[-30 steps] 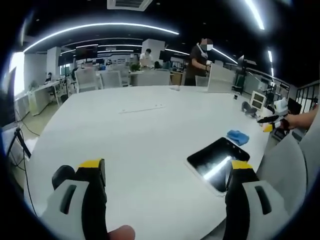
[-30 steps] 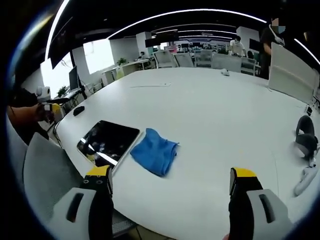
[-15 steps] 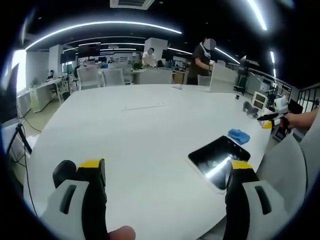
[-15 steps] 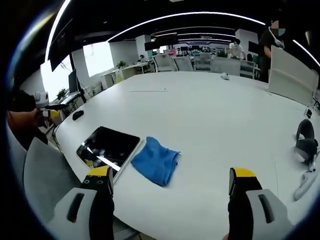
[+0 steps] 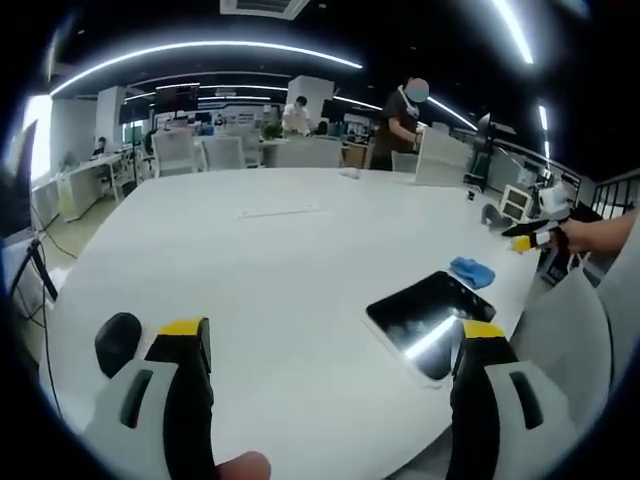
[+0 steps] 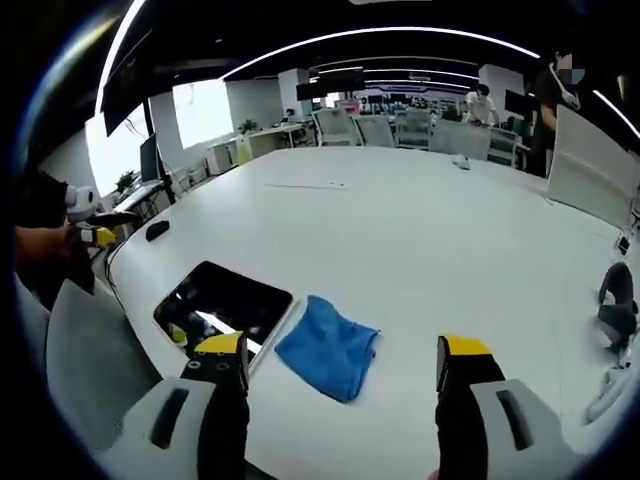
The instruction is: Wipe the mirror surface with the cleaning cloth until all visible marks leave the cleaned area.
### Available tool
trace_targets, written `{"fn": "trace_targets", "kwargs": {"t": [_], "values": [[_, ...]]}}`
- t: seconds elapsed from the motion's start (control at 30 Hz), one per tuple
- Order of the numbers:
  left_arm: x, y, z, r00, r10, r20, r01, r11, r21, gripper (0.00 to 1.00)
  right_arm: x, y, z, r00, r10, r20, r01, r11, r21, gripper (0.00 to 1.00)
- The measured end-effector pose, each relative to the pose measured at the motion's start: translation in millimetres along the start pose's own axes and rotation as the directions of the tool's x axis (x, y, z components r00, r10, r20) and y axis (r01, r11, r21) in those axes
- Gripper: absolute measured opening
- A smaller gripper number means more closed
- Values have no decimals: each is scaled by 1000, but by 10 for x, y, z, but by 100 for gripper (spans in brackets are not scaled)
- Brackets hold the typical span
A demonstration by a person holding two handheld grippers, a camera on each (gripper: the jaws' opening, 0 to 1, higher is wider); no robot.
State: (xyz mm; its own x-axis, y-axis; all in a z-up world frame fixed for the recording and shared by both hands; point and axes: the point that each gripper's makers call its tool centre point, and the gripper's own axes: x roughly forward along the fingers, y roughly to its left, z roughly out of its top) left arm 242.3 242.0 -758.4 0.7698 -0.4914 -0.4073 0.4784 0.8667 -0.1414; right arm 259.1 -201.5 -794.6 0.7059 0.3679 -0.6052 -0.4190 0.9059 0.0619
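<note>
The mirror (image 6: 225, 303) lies flat near the bench (image 6: 420, 230) edge at lower left of the right gripper view, with the cloth (image 6: 328, 345) just beside it, low centre. The right gripper (image 6: 343, 360) is wide and empty, jaws framing the cloth, apparently lined up for pickup. The left gripper (image 5: 325, 345) is also wide and empty, mirror (image 5: 430, 312) at its lower right.

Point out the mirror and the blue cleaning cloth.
mirror (image 6: 222, 303), right gripper view, middle of its dark glass.
blue cleaning cloth (image 6: 328, 346), right gripper view, centre of the crumpled fabric.
</note>
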Motion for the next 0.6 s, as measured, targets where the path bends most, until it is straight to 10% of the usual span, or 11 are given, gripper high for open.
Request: {"fn": "trace_targets", "kwargs": {"t": [0.6], "values": [[-95, -44, -90, 1000, -5, -6, 5, 1000, -2, 99, 738, 165, -214, 992, -3, -128, 5, 1000, 17, 31]]}}
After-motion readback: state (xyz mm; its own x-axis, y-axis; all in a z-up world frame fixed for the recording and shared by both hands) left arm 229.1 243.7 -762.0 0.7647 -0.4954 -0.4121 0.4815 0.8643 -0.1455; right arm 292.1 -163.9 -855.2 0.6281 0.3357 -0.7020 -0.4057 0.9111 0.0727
